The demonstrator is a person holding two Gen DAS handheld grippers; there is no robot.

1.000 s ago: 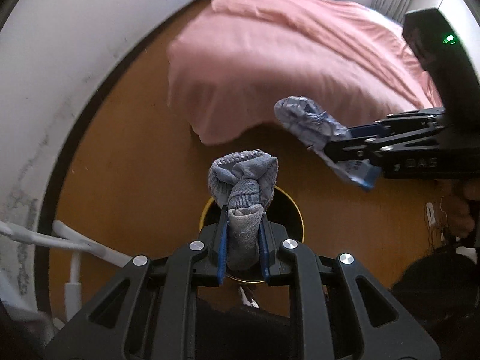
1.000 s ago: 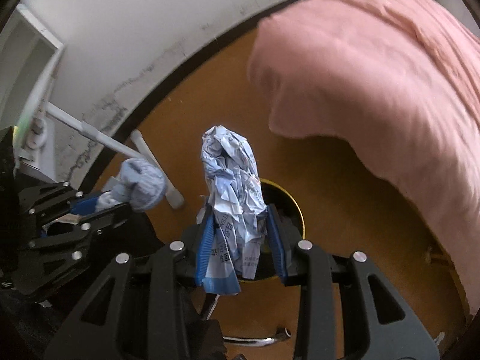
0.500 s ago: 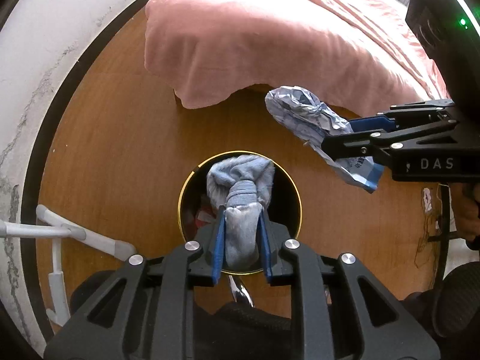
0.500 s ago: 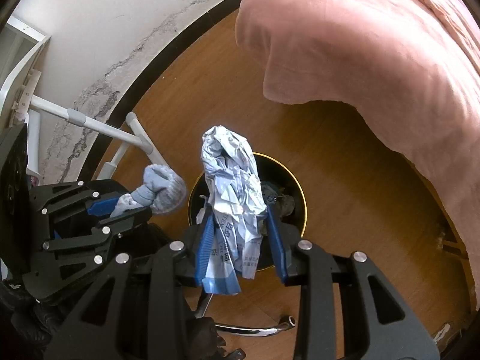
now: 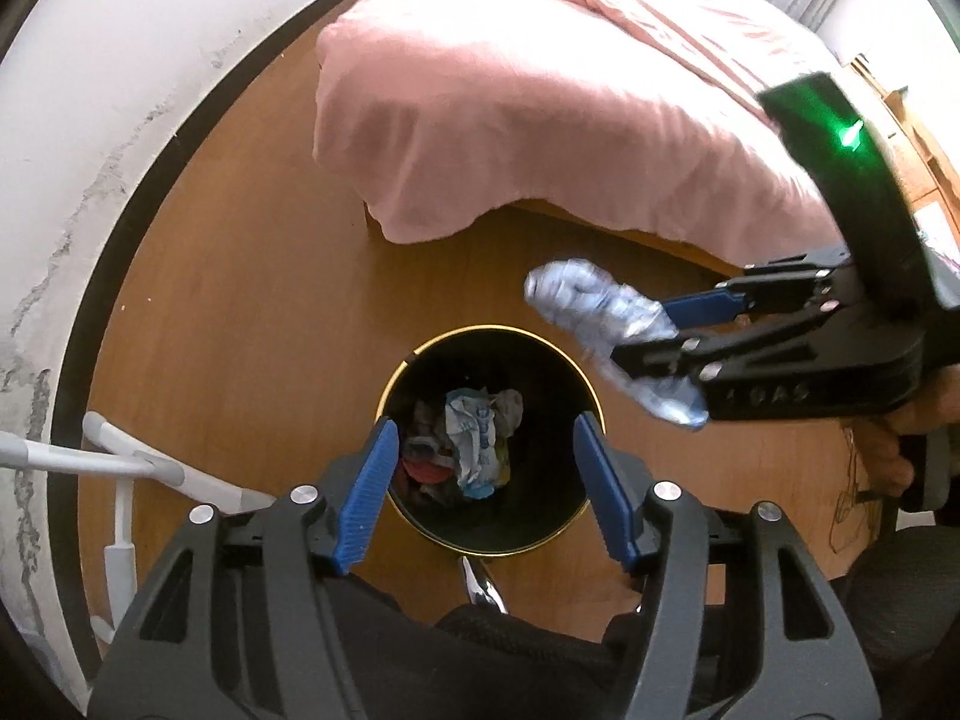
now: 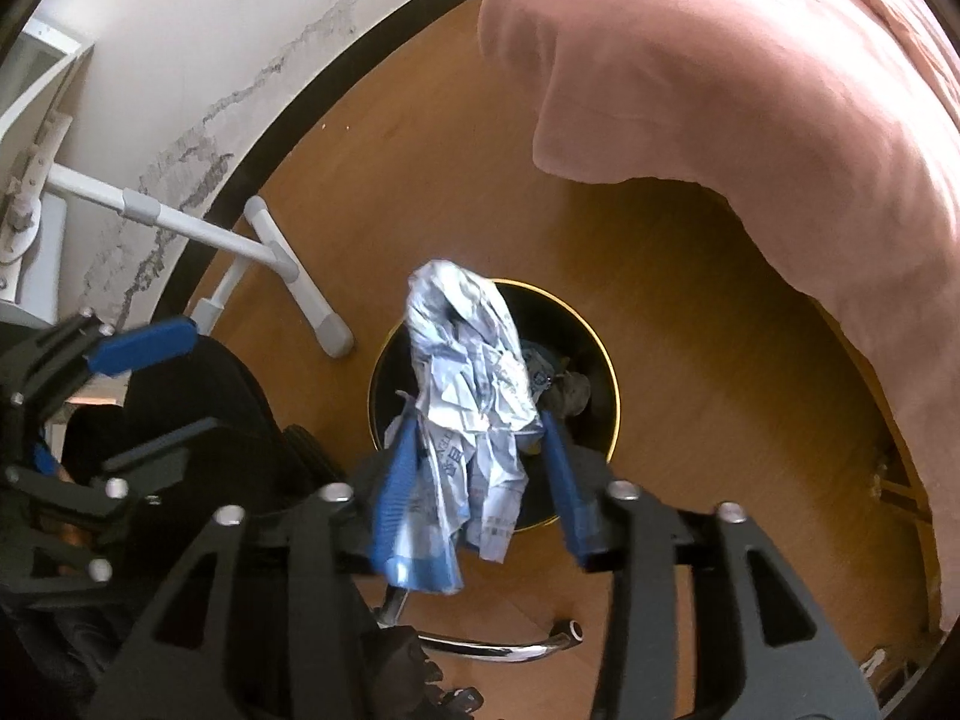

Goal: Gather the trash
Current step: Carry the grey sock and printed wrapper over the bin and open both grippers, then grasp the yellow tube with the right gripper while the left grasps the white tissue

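Left-wrist view shows the left gripper (image 5: 485,468) opening with nothing between its blue pads above the black bin (image 5: 489,531) of trash on the floor, while the right-wrist view has the right gripper (image 6: 477,468) opening around crumpled paper (image 6: 468,372) hanging over that bin (image 6: 600,372).

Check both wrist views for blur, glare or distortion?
Left wrist view: the crumpled blue-white wrapper and the right claw are motion-smeared; the black gold-rimmed bin stays sharp. Right wrist view: its own blue pads are blurred and the pink bedspread glares. Both show fisheye bending and dark corners.
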